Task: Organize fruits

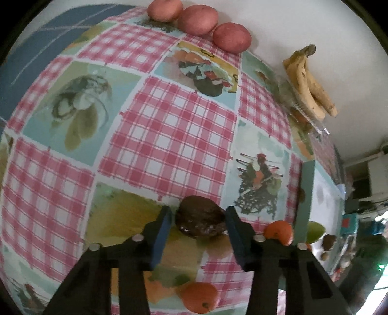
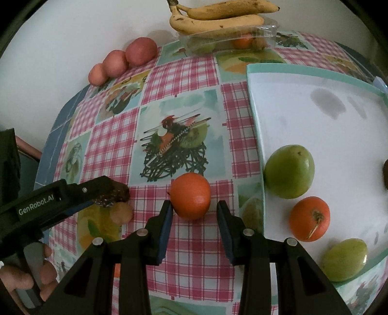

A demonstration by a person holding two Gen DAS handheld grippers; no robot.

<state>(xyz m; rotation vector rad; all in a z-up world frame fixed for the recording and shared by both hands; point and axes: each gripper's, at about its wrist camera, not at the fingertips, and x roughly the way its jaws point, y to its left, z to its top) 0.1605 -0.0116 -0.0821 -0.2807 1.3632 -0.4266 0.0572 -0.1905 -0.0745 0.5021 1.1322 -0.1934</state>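
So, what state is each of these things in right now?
Left gripper: shut on the brown fruit.
Right gripper: open, orange at its tips, not gripped.
Tray: partly filled with fruit.
Plastic box: seems closed, bananas on top.

Glossy printed tablecloth [image 1: 169, 126] – clear crinkled plastic punnet [image 2: 228, 41], smooth shiny tray [image 2: 315, 101], matt black fingers [image 1: 235, 225].

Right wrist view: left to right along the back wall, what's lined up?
Three reddish-pink round fruits in a row → yellow banana bunch lying on top of a clear plastic clamshell box with more fruit inside.
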